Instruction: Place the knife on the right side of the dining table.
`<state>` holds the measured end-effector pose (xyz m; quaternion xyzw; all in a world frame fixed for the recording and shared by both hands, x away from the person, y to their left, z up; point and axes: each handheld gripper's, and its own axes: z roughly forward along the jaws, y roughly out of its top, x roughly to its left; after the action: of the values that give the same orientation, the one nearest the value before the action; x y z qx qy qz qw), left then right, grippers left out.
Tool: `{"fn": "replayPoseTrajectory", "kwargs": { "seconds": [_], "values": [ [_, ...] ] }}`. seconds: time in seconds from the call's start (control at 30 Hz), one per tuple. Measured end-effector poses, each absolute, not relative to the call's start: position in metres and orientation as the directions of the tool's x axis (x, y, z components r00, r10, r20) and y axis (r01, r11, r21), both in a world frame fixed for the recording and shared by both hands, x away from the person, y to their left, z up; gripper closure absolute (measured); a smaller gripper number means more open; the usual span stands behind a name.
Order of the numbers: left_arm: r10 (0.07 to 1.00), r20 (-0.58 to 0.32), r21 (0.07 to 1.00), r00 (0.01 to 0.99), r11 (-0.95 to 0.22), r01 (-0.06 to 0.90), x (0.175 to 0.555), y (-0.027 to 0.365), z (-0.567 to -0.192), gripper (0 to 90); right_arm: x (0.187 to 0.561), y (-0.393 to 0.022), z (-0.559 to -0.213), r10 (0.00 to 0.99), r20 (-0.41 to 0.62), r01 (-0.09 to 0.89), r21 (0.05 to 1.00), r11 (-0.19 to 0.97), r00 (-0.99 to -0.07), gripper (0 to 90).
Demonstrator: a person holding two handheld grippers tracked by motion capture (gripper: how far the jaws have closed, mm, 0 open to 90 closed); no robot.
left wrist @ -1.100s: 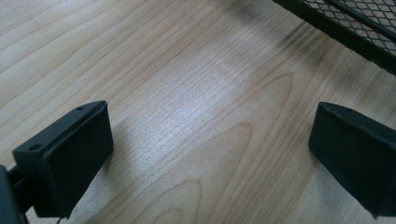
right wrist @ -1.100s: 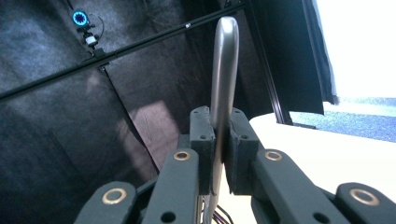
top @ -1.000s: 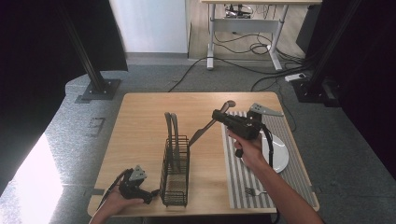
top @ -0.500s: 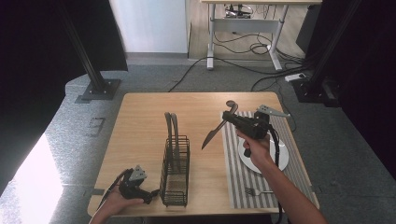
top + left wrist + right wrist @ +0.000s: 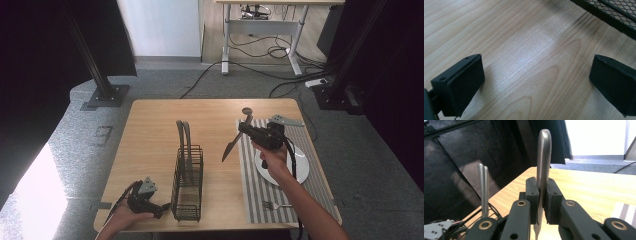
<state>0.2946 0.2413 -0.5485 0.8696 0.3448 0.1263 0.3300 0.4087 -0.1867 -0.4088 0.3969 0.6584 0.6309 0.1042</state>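
Steel knife (image 5: 233,145), smooth rounded handle, clamped in right tool (image 5: 246,128).

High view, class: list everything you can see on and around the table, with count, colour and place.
table: one, light wood, centre.
caddy: one, black wire mesh, front centre, two grey utensils standing in it.
placemat: one, grey-and-white striped, right side.
plate: one, white, on placemat.
fork: one, silver, placemat front.
knife: one, silver, clamped in right hand-held gripper, tip down.
desk: one, behind, cables beneath.
left hand-held gripper: black, open, beside caddy.
right hand-held gripper: black, above the table.
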Motion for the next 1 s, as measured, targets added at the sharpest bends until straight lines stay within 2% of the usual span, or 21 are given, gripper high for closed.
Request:
{"fn": "replayPoseTrajectory", "kwargs": {
  "seconds": [0.63,1.0],
  "values": [
    [0.684,-0.008,0.661,0.73,-0.544,0.517,0.295,0.241,-0.548,0.0,0.426,-0.199,-0.416,0.725,0.34,0.37,0.921,-0.126,-0.599,82.9],
    [0.686,-0.008,0.661,0.728,-0.543,0.519,0.294,0.241,-0.548,0.0,0.448,-0.216,-0.415,0.747,0.387,0.374,0.906,-0.199,-0.541,82.9]
  ]
}}
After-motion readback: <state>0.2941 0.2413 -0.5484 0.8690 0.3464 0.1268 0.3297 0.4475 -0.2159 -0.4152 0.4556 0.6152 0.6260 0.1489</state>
